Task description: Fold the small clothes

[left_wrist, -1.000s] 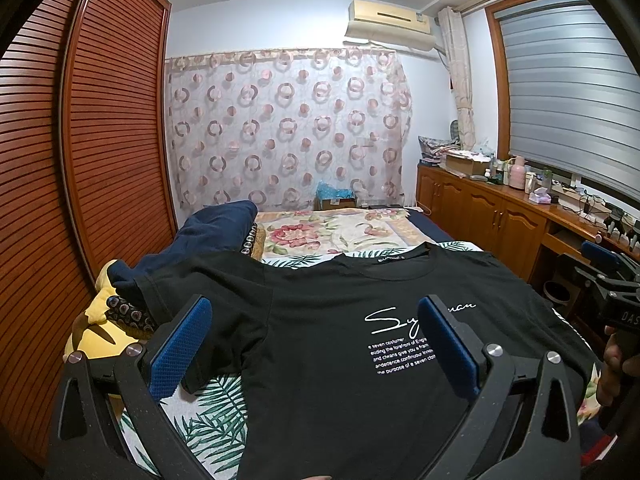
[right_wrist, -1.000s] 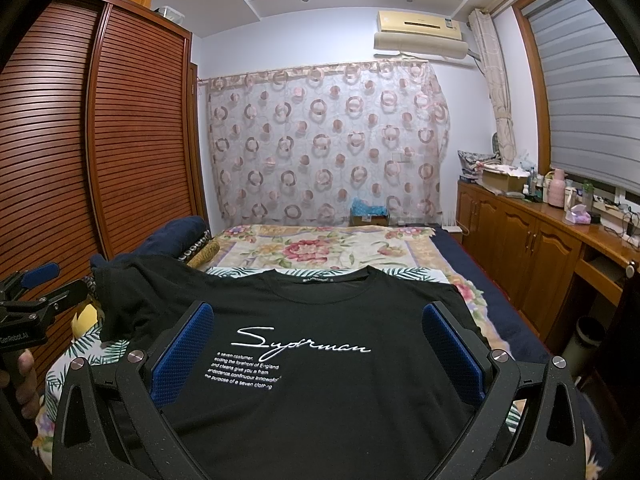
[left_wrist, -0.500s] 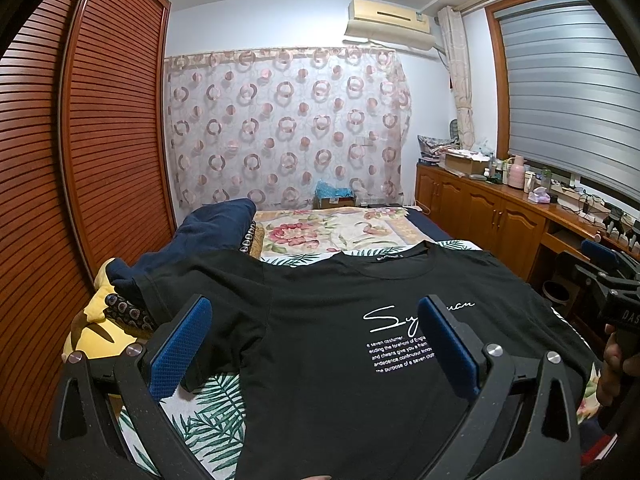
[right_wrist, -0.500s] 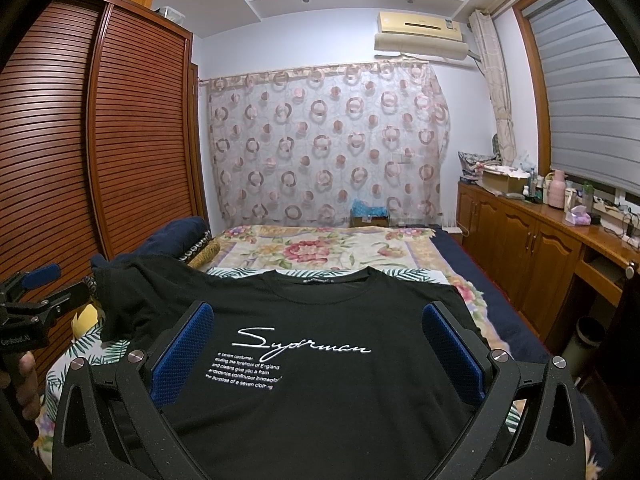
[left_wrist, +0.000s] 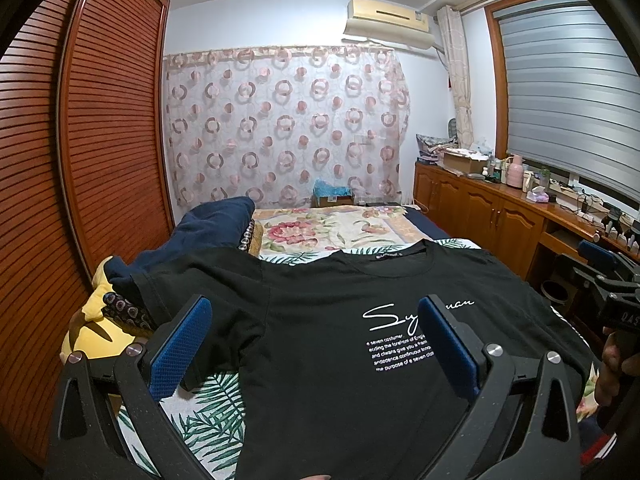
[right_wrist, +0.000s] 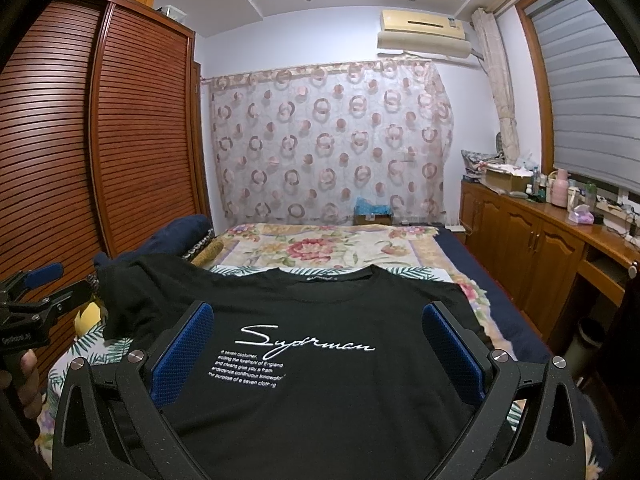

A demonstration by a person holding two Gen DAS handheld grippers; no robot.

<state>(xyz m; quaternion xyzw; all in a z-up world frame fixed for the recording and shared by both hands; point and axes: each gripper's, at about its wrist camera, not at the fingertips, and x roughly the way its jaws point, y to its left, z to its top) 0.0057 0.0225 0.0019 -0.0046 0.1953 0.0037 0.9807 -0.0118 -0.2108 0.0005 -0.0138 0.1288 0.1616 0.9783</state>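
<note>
My left gripper (left_wrist: 312, 344), black frame with blue ribbed pads (left_wrist: 180, 346), is spread wide and holds nothing; it hangs above the near part of the shirt, nothing between the pads but open air over cloth; my right gripper (right_wrist: 316, 346) is the same, blue pads (right_wrist: 182, 352) wide apart and empty, hovering over the chest print.

Below both: the black short-sleeved cotton T-shirt with white script lettering (right_wrist: 312, 392); it lies front up and spread flat on the bed, neckline (right_wrist: 320, 278) pointing away from me, hem at my end and out of sight under the frames; the sleeve on my left (left_wrist: 192, 280) is spread out sideways and a bit rumpled at its end; the other sleeve I can't make out clearly.

It rests on a white sheet with a green leaf print (left_wrist: 200, 412); beyond that, the floral bedspread (right_wrist: 328, 246); a dark navy bundle of cloth (left_wrist: 212, 224) and a yellow cushion (left_wrist: 96, 332) sit just beside the left sleeve.

Progress, my read: laid out and smoothed only; no fold visible anywhere, both sleeves and the body are left to do; I judge we're at the very start, next being a pinch on a sleeve or side edge; the navy bundle crowds that left sleeve, may snag.
</note>
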